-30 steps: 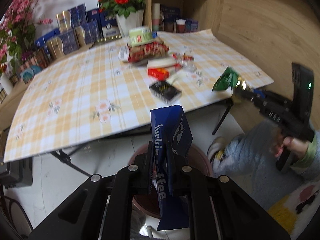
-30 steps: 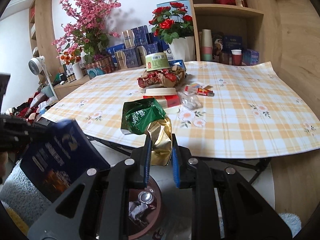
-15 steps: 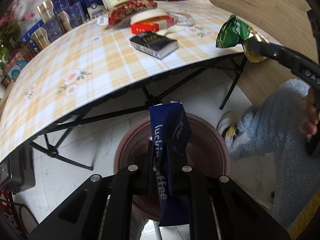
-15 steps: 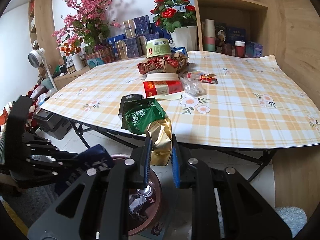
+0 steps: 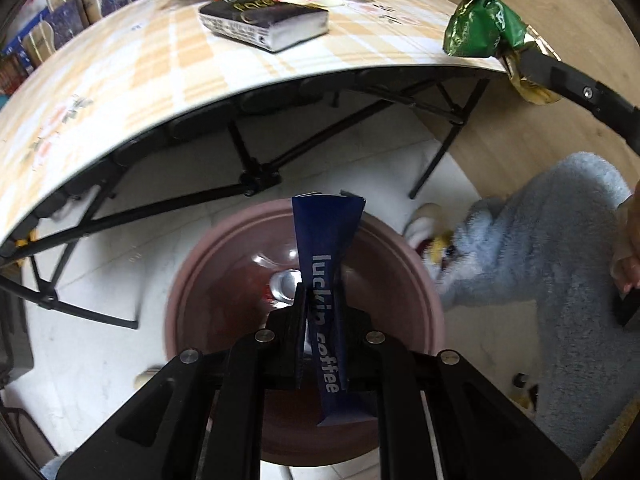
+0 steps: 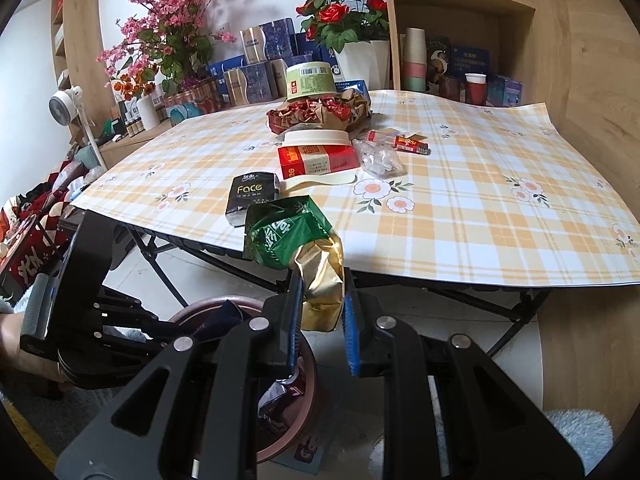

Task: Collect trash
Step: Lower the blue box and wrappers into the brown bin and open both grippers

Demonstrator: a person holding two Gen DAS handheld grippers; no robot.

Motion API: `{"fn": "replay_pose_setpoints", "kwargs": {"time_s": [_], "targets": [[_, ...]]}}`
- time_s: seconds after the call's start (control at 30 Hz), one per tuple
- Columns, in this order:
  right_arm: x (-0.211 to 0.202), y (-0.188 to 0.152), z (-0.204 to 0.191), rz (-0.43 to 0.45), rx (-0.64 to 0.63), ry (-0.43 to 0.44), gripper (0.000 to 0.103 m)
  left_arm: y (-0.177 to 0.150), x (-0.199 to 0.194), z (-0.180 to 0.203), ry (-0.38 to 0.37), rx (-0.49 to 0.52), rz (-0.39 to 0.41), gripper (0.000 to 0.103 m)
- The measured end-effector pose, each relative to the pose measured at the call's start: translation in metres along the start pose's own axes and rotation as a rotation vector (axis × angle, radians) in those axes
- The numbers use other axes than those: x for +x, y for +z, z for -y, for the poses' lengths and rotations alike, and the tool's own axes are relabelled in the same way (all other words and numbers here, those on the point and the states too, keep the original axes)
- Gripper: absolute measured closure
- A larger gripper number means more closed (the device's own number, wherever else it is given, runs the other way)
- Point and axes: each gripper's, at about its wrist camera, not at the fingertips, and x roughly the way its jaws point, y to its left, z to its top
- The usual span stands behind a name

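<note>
My left gripper (image 5: pixel 320 300) is shut on a dark blue "luckin coffee" paper bag (image 5: pixel 326 256) and holds it upright right over the open brown trash bin (image 5: pixel 224 264) on the floor. My right gripper (image 6: pixel 320 292) is shut on a green and gold snack wrapper (image 6: pixel 296 240), held in front of the table edge above the bin (image 6: pixel 304 408). The wrapper also shows in the left wrist view (image 5: pixel 484 24). The left gripper shows at the left of the right wrist view (image 6: pixel 120 320).
The checked folding table (image 6: pixel 480 200) holds a black tissue pack (image 6: pixel 250 196), a red carton (image 6: pixel 316 160), a white lid, a clear plastic bag (image 6: pixel 380 158), crumpled red wrappers and a green cup. Black table legs stand behind the bin. A grey fluffy sleeve (image 5: pixel 540 260) is at the right.
My left gripper has tipped down and moved the blue bag from table height to directly over the bin. My right gripper has come closer to the bin with the wrapper.
</note>
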Motion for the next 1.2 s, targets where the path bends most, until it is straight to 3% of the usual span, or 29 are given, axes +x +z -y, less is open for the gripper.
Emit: {"fn": "replay_pose_setpoints", "kwargs": {"time_s": [0.13, 0.23, 0.3, 0.37, 0.53, 0.83, 1.0, 1.2], "targets": [[-0.001, -0.001, -0.003, -0.002, -0.018, -0.001, 0.082, 0.001, -0.011, -0.002, -0.007, -0.014, 0.048, 0.085], [-0.001, -0.001, -0.005, -0.006, -0.027, -0.002, 0.082, 0.001, -0.027, -0.007, 0.006, -0.044, 0.118, 0.06], [-0.001, -0.002, -0.006, -0.01, -0.033, -0.001, 0.082, 0.001, -0.042, -0.01, 0.02, -0.067, 0.184, 0.051], [0.0, -0.003, -0.007, -0.014, -0.039, 0.0, 0.082, 0.001, -0.06, -0.015, 0.045, -0.094, 0.253, 0.033], [0.003, -0.004, -0.014, -0.029, -0.072, 0.001, 0.082, -0.005, -0.111, -0.03, 0.151, -0.162, 0.424, 0.01], [0.011, -0.009, -0.035, -0.071, -0.137, 0.03, 0.082, -0.029, -0.18, -0.059, 0.331, -0.22, 0.605, 0.006], [0.019, -0.014, -0.051, -0.107, -0.178, 0.056, 0.082, -0.047, -0.198, -0.069, 0.401, -0.233, 0.641, 0.006], [0.034, -0.019, -0.073, -0.153, -0.229, 0.088, 0.082, -0.059, -0.2, -0.081, 0.416, -0.307, 0.665, 0.006]]}}
